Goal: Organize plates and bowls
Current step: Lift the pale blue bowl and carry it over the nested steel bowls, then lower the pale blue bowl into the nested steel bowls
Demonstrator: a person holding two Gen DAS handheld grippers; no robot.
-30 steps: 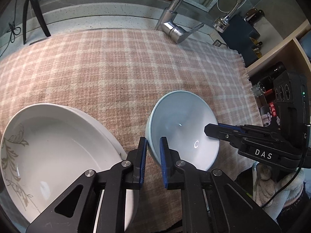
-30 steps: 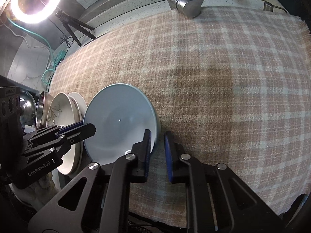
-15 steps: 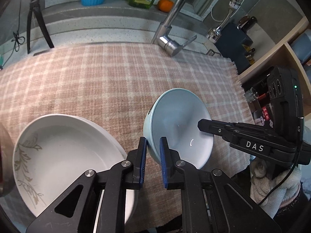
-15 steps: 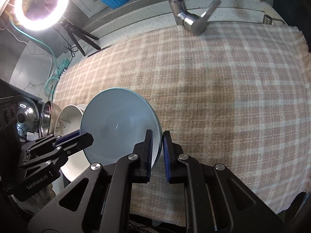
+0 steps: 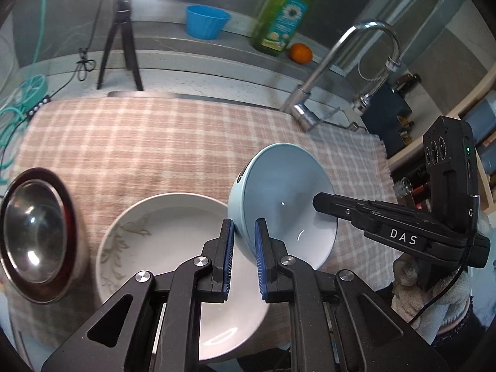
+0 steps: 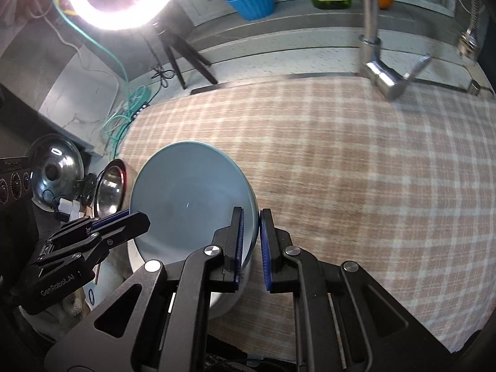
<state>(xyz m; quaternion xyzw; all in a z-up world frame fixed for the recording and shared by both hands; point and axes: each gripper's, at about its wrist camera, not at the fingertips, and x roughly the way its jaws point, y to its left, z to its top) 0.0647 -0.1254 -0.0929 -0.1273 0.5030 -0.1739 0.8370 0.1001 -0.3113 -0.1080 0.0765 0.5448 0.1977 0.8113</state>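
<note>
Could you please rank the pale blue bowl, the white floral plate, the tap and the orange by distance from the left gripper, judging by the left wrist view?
1. Pale blue bowl, rim between the jaws.
2. White floral plate, lower left.
3. Tap, upper right.
4. Orange, back ledge.

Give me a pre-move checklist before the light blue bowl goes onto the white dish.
1. Left gripper clamped on the light blue ceramic bowl's rim: ok.
2. Right gripper clamped on the opposite rim: ok.
3. Bowl clear of the pink checked cloth: ok, it looks lifted and tilted.
4. White floral-patterned dish empty to receive it: ok.
5. Stainless steel bowl apart from the white dish: ok, though close beside it.
6. Bowl's underside clean: cannot tell, hidden.
</note>
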